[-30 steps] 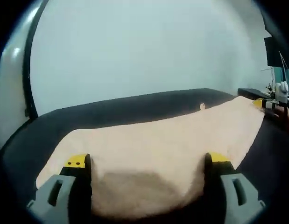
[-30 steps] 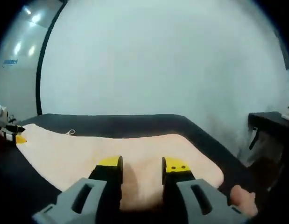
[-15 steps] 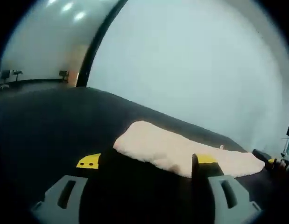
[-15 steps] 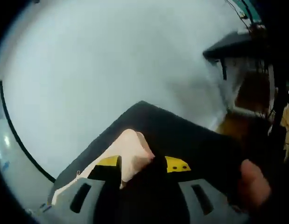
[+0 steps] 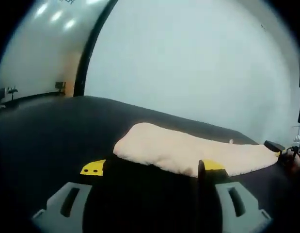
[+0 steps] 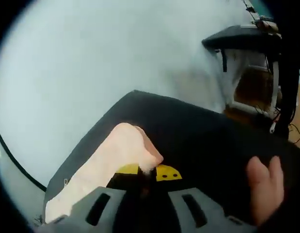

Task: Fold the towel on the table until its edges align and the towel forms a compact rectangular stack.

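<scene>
Pinching a towel (image 6: pixel 118 155) corner, the right gripper (image 6: pixel 147 173) has its jaws nearly together on the cloth near the tabletop's (image 6: pixel 198 141) far corner. Left gripper (image 5: pixel 152 170) sits with jaws wide apart, empty, over dark tabletop just short of the towel's near edge. The towel lies as a long peach strip across the table. Best next, I'd judge: left grabs the matching corner before lifting, both corners level so edges meet. A hand (image 6: pixel 266 187) rests beside the right gripper.
</scene>
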`<action>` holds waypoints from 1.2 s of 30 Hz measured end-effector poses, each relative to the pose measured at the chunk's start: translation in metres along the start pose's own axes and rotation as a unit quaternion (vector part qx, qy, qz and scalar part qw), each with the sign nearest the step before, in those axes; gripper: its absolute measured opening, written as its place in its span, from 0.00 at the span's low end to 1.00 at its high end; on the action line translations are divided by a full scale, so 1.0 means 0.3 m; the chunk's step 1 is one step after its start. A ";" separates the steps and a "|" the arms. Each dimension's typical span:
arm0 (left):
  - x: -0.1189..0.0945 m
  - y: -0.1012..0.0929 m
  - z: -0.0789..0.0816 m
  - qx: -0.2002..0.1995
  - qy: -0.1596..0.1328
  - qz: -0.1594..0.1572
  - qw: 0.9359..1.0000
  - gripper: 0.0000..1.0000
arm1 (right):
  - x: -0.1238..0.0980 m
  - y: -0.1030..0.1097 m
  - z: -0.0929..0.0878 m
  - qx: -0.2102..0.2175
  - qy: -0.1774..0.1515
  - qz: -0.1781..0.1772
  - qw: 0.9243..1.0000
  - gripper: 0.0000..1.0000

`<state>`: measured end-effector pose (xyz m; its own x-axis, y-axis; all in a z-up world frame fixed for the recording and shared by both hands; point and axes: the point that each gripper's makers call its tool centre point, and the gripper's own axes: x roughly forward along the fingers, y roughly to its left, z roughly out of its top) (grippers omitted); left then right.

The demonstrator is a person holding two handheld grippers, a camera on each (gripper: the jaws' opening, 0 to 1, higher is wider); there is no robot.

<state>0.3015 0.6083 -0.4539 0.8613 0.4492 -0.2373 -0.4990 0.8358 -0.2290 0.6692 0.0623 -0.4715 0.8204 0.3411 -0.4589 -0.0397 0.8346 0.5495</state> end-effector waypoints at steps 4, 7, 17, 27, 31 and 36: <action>0.004 0.003 -0.001 0.002 0.000 -0.001 1.000 0.70 | -0.034 0.043 0.045 -0.061 -0.055 0.024 0.996 0.02; 0.004 -0.001 -0.006 0.010 0.002 -0.003 1.000 0.69 | -0.078 0.136 0.090 -0.095 -0.105 0.052 0.989 0.01; 0.001 -0.009 -0.009 0.019 0.003 -0.008 1.000 0.68 | -0.193 0.567 -0.022 -0.334 -0.199 0.127 0.912 0.01; 0.001 -0.010 -0.016 0.031 0.005 -0.008 0.999 0.67 | -0.171 0.681 -0.310 -0.480 -0.137 0.170 0.849 0.02; 0.004 -0.008 -0.018 0.038 0.007 -0.004 0.999 0.66 | -0.193 0.736 -0.383 -0.517 -0.127 0.200 0.823 0.02; 0.003 -0.008 -0.021 0.040 0.009 -0.005 0.999 0.66 | -0.213 0.770 -0.470 -0.571 -0.120 0.202 0.787 0.02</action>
<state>0.3030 0.6046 -0.4595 0.8639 0.4363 -0.2518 -0.4809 0.8631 -0.1543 0.5271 0.2941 -0.4137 0.6877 0.7011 -0.1885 -0.6993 0.5700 -0.4313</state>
